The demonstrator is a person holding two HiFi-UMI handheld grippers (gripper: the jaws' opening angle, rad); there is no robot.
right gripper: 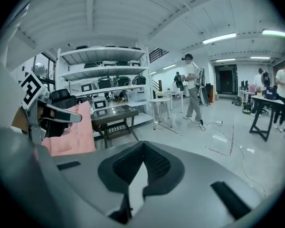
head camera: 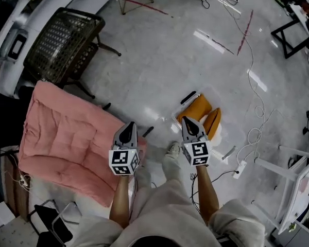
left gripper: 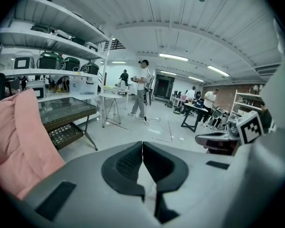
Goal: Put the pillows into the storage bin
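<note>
Just beyond the right gripper (head camera: 188, 121), orange pillows (head camera: 199, 109) inside the bin (head camera: 230, 131)

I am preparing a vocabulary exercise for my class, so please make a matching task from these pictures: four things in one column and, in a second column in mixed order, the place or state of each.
Things:
1. pink pillow
2. right claw
3. orange pillows
4. dark wicker table

Places or states:
A. inside the clear storage bin
B. shut, with nothing in it
C. standing on the floor beyond the pink pillow
D. outside the bin, at the left of the head view

Pairs: 1-D, 2-B, 3-A, 4-C.
</note>
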